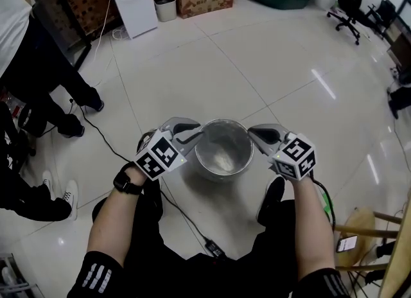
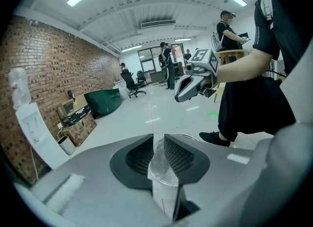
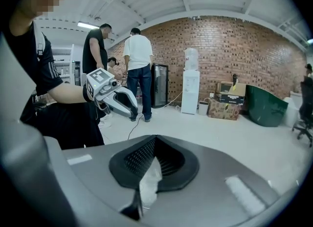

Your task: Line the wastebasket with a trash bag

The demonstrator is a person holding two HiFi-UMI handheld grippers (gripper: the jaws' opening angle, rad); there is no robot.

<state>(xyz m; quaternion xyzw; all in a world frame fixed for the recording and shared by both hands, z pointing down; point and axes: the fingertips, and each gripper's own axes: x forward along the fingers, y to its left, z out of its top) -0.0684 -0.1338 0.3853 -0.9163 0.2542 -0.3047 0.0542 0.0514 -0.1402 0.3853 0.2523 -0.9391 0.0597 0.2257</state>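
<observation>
Plainly trash bag [image 2: 163, 171] pinched by left gripper [image 2: 159, 138] — right gripper [image 3: 155, 140] too

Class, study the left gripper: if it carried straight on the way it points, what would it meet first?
The left gripper already has the clear trash bag between its jaws, so it meets that first; just beyond, probably the wastebasket rim.

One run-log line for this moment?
left gripper: shut on trash bag | right gripper: shut on trash bag | wastebasket: upright, between grippers
</observation>
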